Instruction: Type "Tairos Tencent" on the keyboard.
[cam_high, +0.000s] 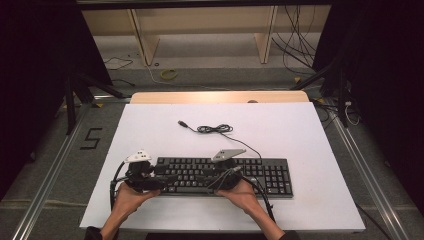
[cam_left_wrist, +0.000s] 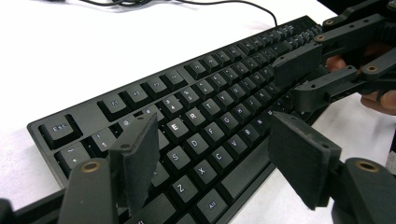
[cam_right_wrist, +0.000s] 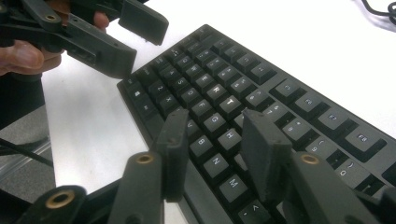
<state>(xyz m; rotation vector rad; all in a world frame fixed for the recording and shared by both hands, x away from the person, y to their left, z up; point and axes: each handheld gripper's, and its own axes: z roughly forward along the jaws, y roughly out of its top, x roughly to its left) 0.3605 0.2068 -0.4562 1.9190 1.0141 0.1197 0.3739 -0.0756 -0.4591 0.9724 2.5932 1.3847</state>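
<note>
The keyboard (cam_high: 225, 175) lies near the front of the surface (cam_high: 300, 130), its coiled cable (cam_high: 215, 129) behind it, both grippers over its left half

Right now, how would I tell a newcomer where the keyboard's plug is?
Start at the white board covering the table, then find the black keyboard near its front edge. Follow the thin cable from the keyboard's back to a small tangled coil. Just left of it lies the plug, the cable's only loose end.

A white tabletop (cam_high: 150, 130) is carrying a black keyboard (cam_high: 270, 175), which is lying flat toward the 6 o'clock edge. Its coiled cable (cam_high: 215, 129) is resting on the tabletop near centre, trailing toward 12 o'clock.
</note>
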